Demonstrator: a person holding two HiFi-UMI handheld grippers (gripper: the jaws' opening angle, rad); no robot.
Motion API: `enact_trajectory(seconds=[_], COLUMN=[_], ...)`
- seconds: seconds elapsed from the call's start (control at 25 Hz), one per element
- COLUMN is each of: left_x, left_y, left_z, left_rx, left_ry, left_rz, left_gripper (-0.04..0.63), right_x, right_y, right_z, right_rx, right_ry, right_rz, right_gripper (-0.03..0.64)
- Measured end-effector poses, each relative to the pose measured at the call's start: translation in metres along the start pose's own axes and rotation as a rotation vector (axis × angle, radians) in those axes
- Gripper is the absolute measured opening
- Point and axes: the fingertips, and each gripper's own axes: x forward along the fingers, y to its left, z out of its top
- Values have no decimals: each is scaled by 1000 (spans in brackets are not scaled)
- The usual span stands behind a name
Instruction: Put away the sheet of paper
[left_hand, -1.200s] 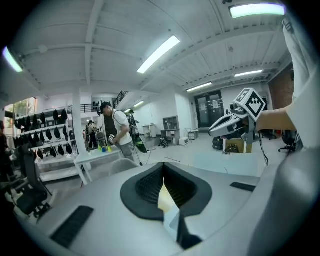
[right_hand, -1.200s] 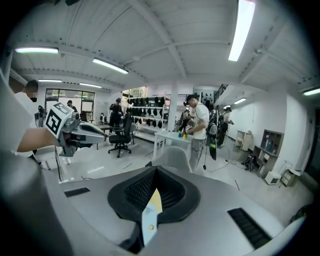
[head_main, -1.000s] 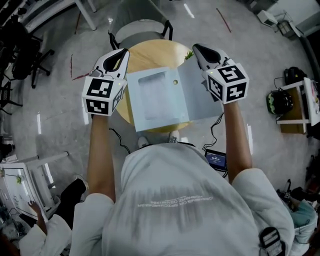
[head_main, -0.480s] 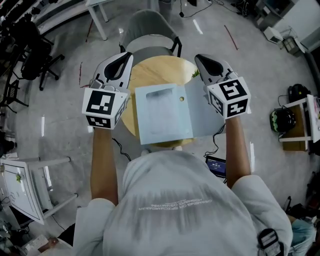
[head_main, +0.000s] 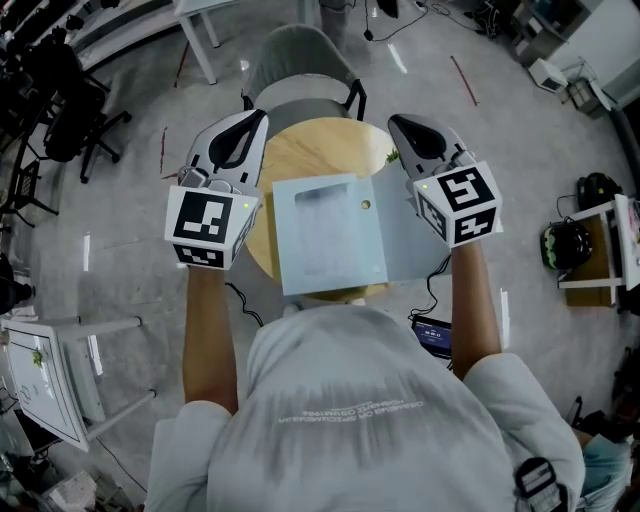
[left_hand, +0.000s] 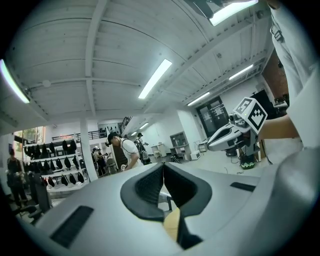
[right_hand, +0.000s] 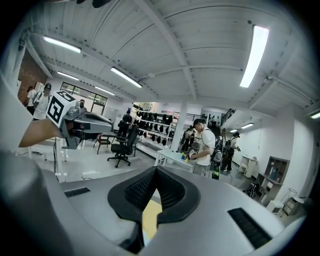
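Grey polished floor (head_main: 120, 230) lies open all round, with a padded grey chair (head_main: 295, 60) at the far side of the round, pale wood table (head_main: 320, 145). The sheet of paper (head_main: 330, 235), smooth, pale blue and creased into a right-hand flap, lies flat on the table, its near edge overhanging the rim. The left gripper (head_main: 255, 116) and the right gripper (head_main: 394, 121) hover either side of it, each with its jaws pressed together on nothing.
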Motion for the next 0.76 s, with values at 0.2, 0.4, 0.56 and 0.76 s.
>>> enact_trajectory(seconds=[0.2,0.4,0.56,0.76], left_x=[2,-3,-9,-13], left_y=[-7,-9,-7,-11], left_z=[-4,-7,-7,-5], left_rx=[20,7,-11,-7], left_ry=[21,23,24,25], left_rz=[-21,-24,-15,-18], left_gripper=[17,18,18,18], right_x=[-1,-2,-3,-5], right_y=[0,2,8,12], right_z=[-5,-8,-7,-7], right_rx=[15,21,16,18], right_ry=[4,10,9,5], right_rz=[3,4,16,26], right_gripper=[26,28,28,28])
